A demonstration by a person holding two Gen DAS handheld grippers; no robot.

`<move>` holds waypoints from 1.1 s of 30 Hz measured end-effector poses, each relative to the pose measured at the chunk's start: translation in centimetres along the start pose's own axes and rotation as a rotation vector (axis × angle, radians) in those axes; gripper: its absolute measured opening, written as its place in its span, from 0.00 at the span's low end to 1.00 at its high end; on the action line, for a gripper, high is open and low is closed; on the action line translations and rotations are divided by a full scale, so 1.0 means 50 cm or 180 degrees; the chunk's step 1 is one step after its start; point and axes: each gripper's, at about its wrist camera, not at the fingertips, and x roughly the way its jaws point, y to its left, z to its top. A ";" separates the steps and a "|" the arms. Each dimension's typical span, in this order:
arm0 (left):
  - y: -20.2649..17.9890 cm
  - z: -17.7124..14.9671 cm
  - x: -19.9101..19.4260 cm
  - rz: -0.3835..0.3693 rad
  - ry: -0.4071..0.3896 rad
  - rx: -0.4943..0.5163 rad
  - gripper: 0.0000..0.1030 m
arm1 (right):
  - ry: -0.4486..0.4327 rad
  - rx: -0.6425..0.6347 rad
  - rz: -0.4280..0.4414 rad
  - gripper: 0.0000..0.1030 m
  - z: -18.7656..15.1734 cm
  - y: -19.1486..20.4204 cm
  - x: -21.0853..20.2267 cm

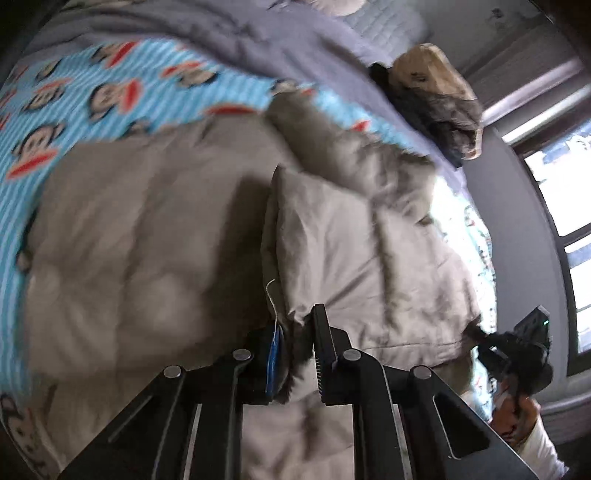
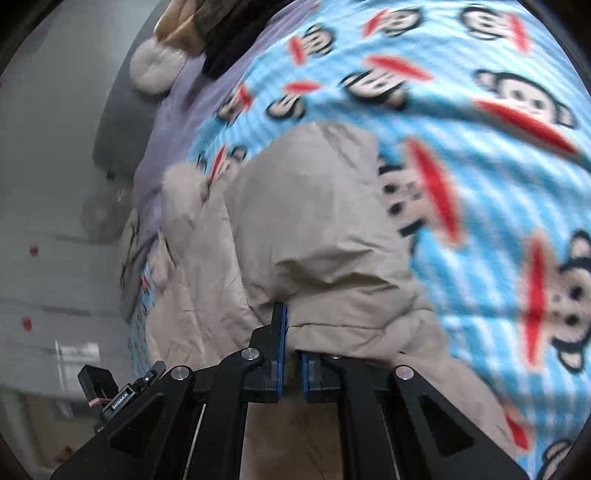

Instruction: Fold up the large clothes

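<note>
A beige puffer coat point(image 1: 155, 236) with a fur-trimmed hood point(image 1: 369, 162) lies on a bed covered by a blue monkey-print blanket point(image 1: 110, 92). My left gripper point(image 1: 295, 354) is shut on the coat's fur-edged hem and holds a fold of it up. In the right wrist view the same coat point(image 2: 314, 221) lies over the blanket point(image 2: 480, 166). My right gripper point(image 2: 291, 354) is shut on a fold of the coat's edge. The right gripper also shows in the left wrist view point(image 1: 517, 354) at the coat's right corner.
A grey quilt point(image 1: 258, 40) lies beyond the blanket. A pile of tan and black clothes point(image 1: 436, 99) sits at the bed's far edge, also in the right wrist view point(image 2: 207, 33). A window point(image 1: 561, 192) is on the right. Grey floor point(image 2: 48, 147) lies left of the bed.
</note>
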 end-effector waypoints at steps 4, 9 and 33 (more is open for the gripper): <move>0.025 -0.020 0.003 0.0039 0.0014 -0.0079 0.17 | 0.0172 -0.0005 -0.0057 0.07 -0.018 0.012 0.043; 0.024 -0.021 -0.043 0.0348 -0.0094 0.0039 0.17 | 0.0170 0.0005 -0.0046 0.07 -0.032 -0.001 0.014; -0.037 0.009 0.069 0.0788 0.0013 0.0605 0.17 | -0.0391 -0.0110 -0.0106 0.71 0.069 0.003 -0.136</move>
